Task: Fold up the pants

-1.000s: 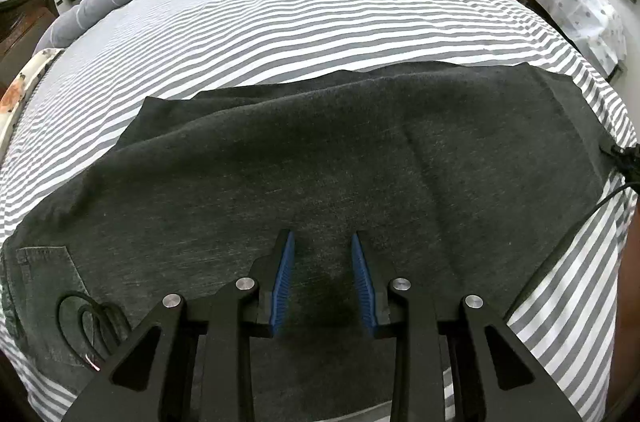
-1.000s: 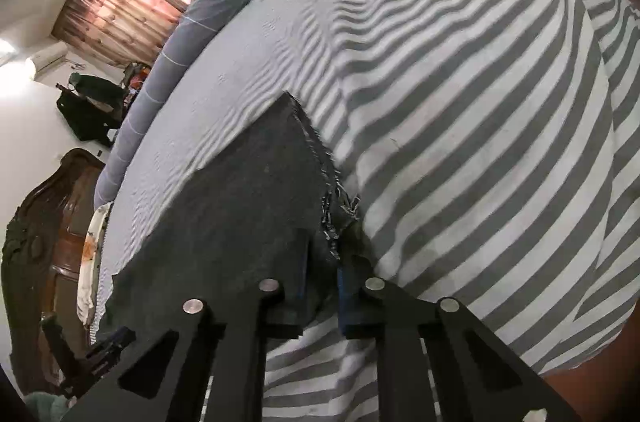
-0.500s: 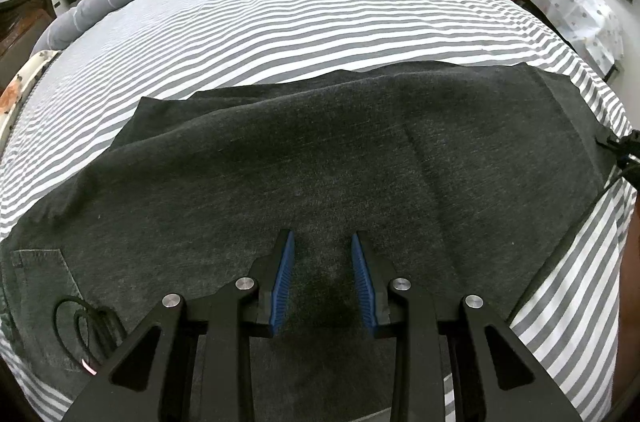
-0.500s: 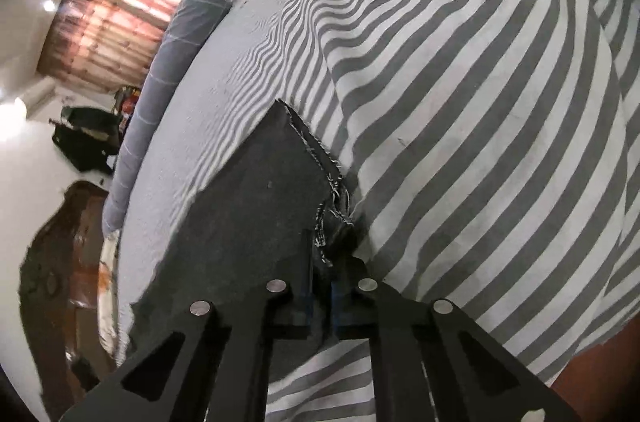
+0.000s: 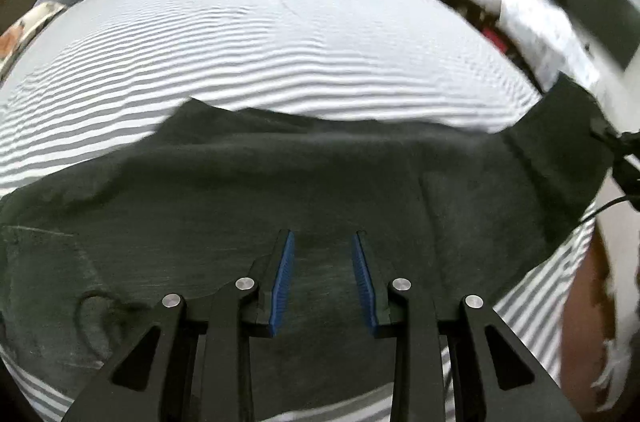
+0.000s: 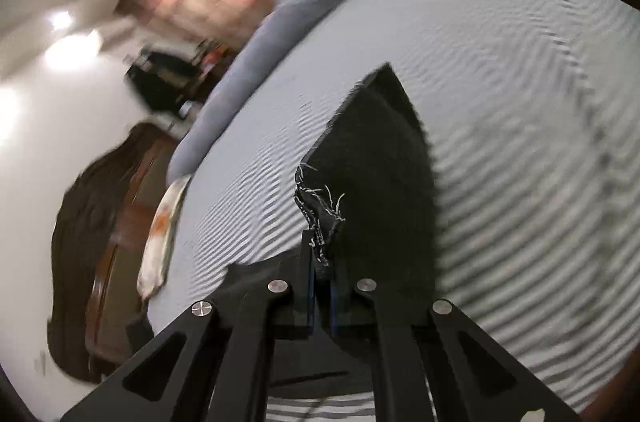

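**No readable text**

No words, labels, brand marks, numbers or signs can be read in either wrist view. The pants (image 5: 304, 190), the striped sheet (image 5: 280, 46) and the dark panel (image 5: 588, 2) on the wall carry no legible print; both views are blurred.

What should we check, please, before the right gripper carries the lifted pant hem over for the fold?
1. Right gripper shut on the frayed hem: ok.
2. Hem raised off the striped bed sheet: ok.
3. Left gripper open, nothing between its pads, over the pants: ok.
4. Pants lying flat where the fold lands: not ok, a few creases show.
5. Cable loop by the pocket clear of the fold path: cannot tell.
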